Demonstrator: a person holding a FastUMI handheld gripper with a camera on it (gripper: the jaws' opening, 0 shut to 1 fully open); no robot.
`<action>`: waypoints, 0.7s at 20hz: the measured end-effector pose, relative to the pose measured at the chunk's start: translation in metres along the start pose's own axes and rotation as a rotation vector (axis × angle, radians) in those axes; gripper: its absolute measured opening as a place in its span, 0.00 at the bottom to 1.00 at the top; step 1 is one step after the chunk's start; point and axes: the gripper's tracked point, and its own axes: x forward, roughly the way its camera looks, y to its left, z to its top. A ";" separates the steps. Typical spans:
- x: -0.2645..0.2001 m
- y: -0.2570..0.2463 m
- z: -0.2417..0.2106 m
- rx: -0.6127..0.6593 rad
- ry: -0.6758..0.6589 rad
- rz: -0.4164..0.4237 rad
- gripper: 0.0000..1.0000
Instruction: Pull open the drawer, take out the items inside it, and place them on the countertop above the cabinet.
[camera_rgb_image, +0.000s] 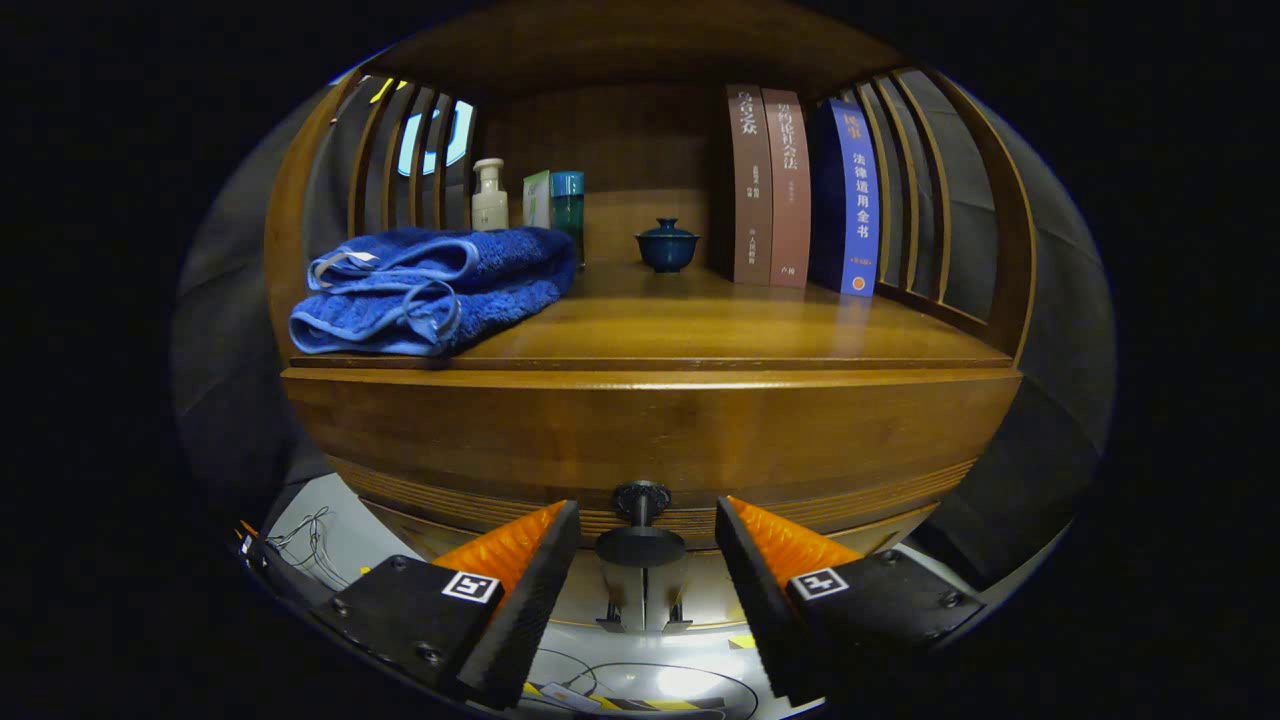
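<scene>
Flanking the drawer knob (640, 522), the gripper (645, 530) hangs open with fingers touching nothing

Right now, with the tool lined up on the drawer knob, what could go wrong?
1. The tool is open, its fingers either side of the drawer knob and not touching it. The knob is small and round; a shallow or off-centre close may slip off during the pull.
2. The folded blue towel overhangs the countertop front edge above the drawer; lifting items out could snag it.
</scene>
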 end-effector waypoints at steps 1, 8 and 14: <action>0.001 0.001 -0.004 0.007 0.014 0.004 0.82; 0.003 0.003 -0.007 -0.002 0.029 0.027 0.43; -0.019 0.002 -0.011 -0.010 0.031 0.039 0.43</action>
